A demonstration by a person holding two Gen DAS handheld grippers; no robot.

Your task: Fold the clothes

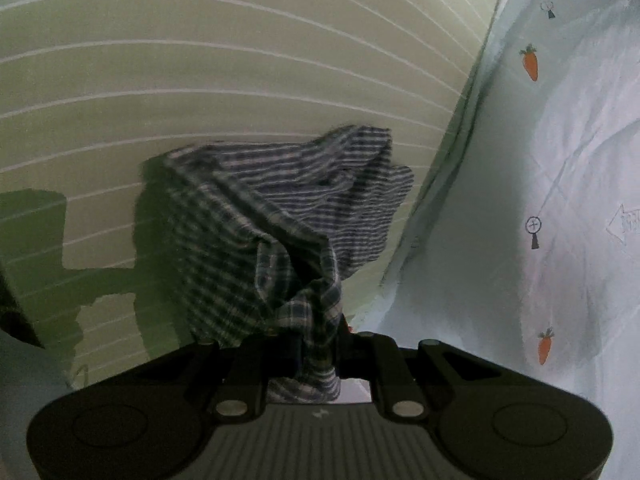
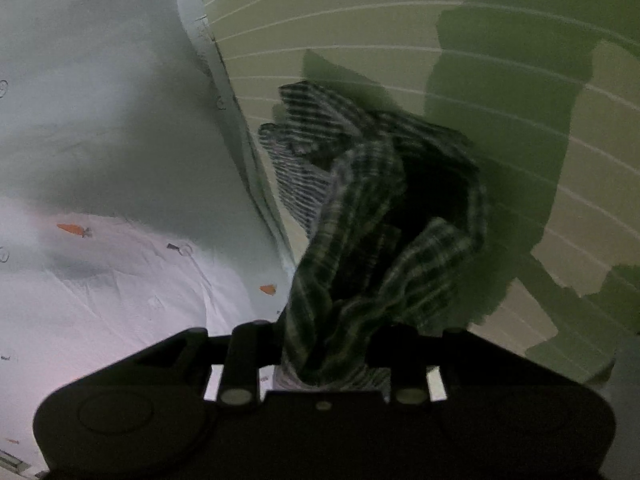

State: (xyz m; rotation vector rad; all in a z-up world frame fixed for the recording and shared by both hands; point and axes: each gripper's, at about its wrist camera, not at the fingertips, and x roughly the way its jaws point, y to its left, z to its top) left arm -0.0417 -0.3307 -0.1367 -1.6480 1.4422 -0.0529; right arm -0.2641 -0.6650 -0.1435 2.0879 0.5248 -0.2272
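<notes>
Left gripper (image 1: 316, 344) and right gripper (image 2: 320, 344) both pinch the plaid garment (image 1: 280, 216), bunched, hanging over green striped sheet (image 1: 200, 60).

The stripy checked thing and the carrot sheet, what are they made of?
The checked garment looks like soft, thin woven cloth, perhaps cotton: matte, limp, bunching into folds where each tool grips it. The carrot sheet looks like smooth, light printed fabric, with fine creases. Exact fibres cannot be told.
</notes>
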